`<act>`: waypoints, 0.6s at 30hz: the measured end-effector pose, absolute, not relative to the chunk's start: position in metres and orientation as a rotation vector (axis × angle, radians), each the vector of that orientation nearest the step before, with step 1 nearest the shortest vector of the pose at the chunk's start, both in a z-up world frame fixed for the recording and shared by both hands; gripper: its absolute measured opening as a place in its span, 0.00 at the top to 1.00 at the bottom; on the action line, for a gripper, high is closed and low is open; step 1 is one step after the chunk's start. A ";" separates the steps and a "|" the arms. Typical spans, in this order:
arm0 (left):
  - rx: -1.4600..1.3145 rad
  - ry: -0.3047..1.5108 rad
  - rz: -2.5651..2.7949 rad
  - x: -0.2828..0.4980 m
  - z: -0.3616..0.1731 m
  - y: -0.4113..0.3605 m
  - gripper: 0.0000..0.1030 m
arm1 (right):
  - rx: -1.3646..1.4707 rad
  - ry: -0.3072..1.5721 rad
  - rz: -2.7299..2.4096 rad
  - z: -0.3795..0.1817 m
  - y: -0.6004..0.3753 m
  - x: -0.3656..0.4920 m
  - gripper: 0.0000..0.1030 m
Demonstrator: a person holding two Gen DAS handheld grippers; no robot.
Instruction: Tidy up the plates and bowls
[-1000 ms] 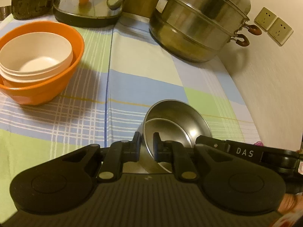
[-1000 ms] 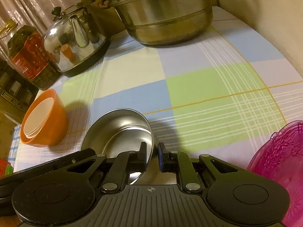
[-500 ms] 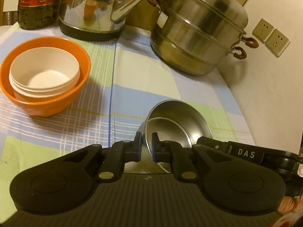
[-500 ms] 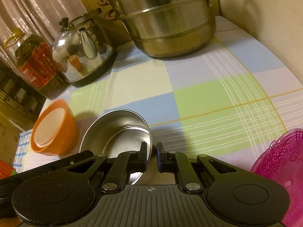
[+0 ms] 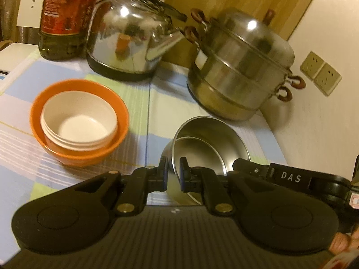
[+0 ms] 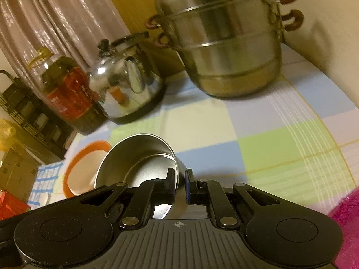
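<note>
Gripping the near rim of the steel bowl (image 5: 211, 148) from opposite sides, both grippers have it clamped between their fingers: the left gripper (image 5: 172, 174) pinches the bowl's wall at lower centre of the left wrist view, one finger inside, one outside, and the right gripper (image 6: 179, 183) does the same at lower centre of its own view. The bowl sits tilted in the grip, its mouth facing up and away, and a second steel bowl appears nested inside it. Whether its base touches the desk (image 5: 139, 103) cannot be told. Left of it in the left wrist view stands the orange bowl (image 5: 78, 154) on the checked cloth, with white bowls (image 5: 78, 121) stacked inside. Along the upper part of that frame are an oil bottle (image 5: 65, 18), a shiny kettle (image 5: 130, 38) and a tiered steamer pot (image 5: 240, 71). A pink dish (image 6: 345, 210) shows at the lower right edge of the right wrist view.
</note>
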State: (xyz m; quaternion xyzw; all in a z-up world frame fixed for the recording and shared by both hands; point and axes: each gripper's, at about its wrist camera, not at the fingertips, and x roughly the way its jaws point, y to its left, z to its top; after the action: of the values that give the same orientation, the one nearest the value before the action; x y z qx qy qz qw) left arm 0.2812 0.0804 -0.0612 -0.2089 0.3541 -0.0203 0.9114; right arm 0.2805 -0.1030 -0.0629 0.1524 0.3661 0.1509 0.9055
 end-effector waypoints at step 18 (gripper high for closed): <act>-0.457 0.634 0.070 0.270 -0.038 0.136 0.92 | 0.290 0.708 0.428 -0.047 -0.040 0.297 0.92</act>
State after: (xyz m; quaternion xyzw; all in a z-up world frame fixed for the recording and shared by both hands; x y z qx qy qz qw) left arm 0.2700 0.1363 -0.0375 -0.2225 0.3090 0.0339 0.9240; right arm 0.2970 -0.0399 -0.0472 0.1403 0.3426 0.2074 0.9055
